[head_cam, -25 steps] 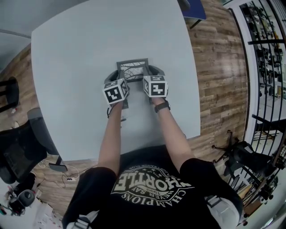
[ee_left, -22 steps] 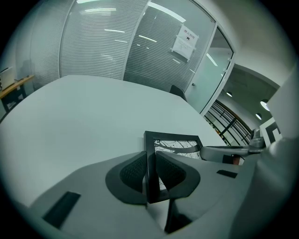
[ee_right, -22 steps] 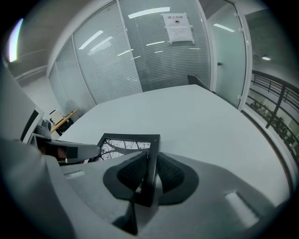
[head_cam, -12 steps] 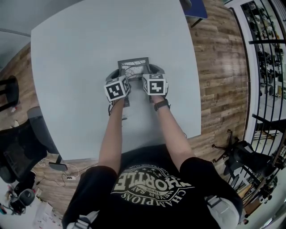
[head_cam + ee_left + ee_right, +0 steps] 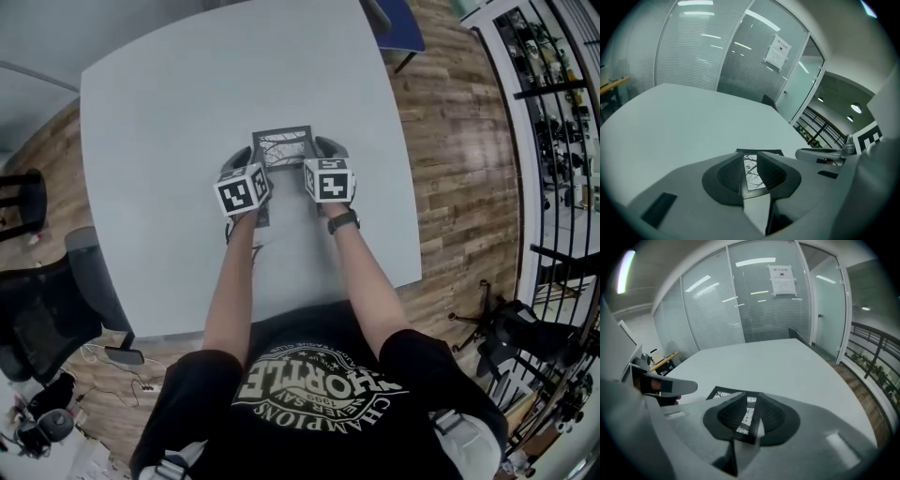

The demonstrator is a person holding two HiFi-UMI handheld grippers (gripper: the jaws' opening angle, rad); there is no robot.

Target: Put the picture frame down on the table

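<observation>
The picture frame (image 5: 281,147) has a dark rim around a black-and-white branch print. It sits low and nearly flat over the middle of the grey table (image 5: 159,112); whether it touches the top I cannot tell. My left gripper (image 5: 251,157) is shut on its left edge and my right gripper (image 5: 317,150) is shut on its right edge. In the left gripper view the frame (image 5: 751,165) runs between the ribbed pads (image 5: 769,168). The right gripper view shows the frame (image 5: 723,393) reaching left from the pads (image 5: 732,414), with the rim pinched between them.
The table's near edge lies just in front of the person's body. A black office chair (image 5: 42,319) stands at the left and a blue seat (image 5: 401,19) at the far right corner. Wood floor (image 5: 459,150) and black metal racks (image 5: 558,94) are on the right. Glass walls (image 5: 754,305) lie beyond the table.
Both grippers keep their hold on the frame over the same part of the table. The head view has shifted a little, so the table sits slightly further right and lower in it.
</observation>
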